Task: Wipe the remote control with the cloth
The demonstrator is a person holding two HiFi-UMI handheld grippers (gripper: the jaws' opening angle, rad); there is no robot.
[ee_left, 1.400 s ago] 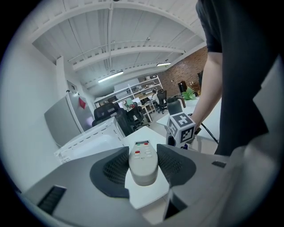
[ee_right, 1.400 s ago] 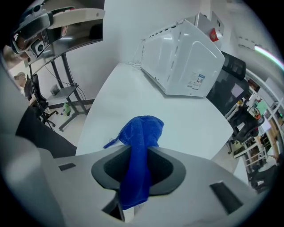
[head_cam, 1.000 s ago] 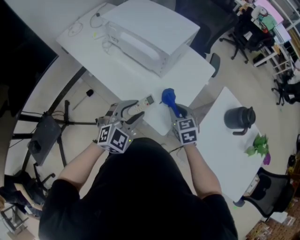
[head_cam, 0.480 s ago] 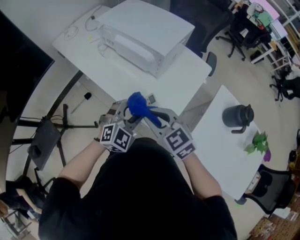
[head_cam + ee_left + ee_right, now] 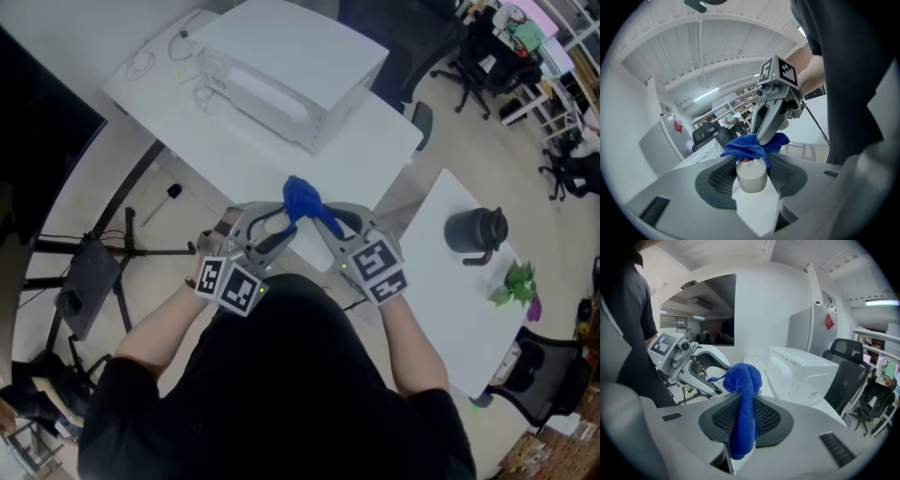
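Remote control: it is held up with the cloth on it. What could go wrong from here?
1. The left gripper holds the remote control only between its jaws, above the table; hard rubbing might push it out, and it would drop.
2. The cloth hangs bunched in the right gripper, so it may slip out or wipe little.

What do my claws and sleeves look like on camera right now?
The left claw and right claw are light grey and curved, with dark mesh pads. Each carries a white cube with black square markers and a small green light. The person wears a black short-sleeved top.
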